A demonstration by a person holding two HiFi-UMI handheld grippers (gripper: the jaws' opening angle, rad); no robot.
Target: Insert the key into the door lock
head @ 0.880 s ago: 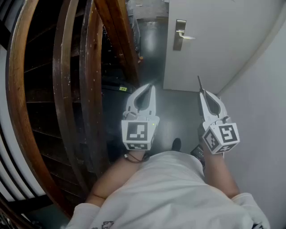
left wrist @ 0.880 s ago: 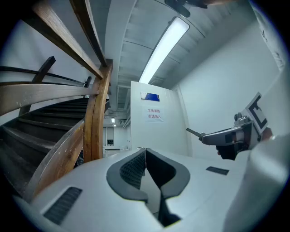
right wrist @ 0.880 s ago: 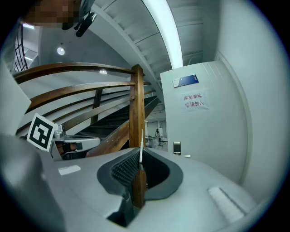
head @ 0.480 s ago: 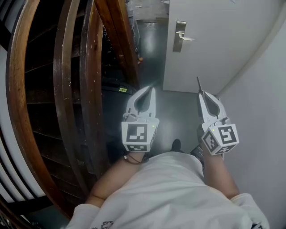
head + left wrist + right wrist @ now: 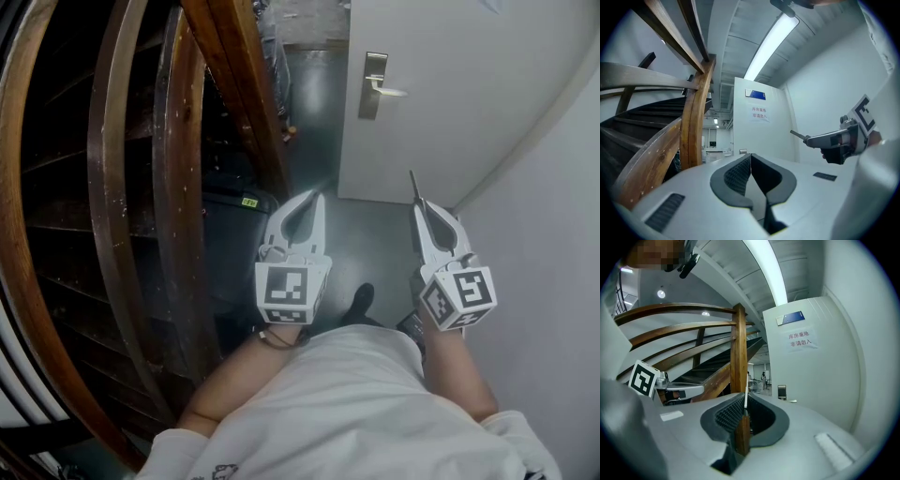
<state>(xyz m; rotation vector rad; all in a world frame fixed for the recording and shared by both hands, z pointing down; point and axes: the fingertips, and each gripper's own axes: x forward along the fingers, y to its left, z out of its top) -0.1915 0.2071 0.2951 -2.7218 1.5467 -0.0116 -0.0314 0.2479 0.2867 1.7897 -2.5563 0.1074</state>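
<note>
The white door (image 5: 450,94) stands ahead at the upper right, some way off. On its left edge sits a metal lock plate with a lever handle (image 5: 374,85), also small in the right gripper view as the plate (image 5: 782,392). My right gripper (image 5: 419,204) is shut on the key (image 5: 412,184), a thin metal blade sticking forward past the tips (image 5: 746,397). My left gripper (image 5: 312,199) is shut and holds nothing; its tips (image 5: 750,158) meet. Both grippers hover side by side at waist height, well short of the door.
A curved wooden stair with heavy handrails (image 5: 173,187) fills the left, and its post (image 5: 739,352) rises close to the door's left side. A white wall (image 5: 553,244) closes the right. Grey floor (image 5: 370,239) runs to the door. A dark shoe (image 5: 358,302) shows below.
The head view has shifted a little, with the door plate lower in the picture and the shoe stepped forward. Both grippers stay shut and keep side by side.
</note>
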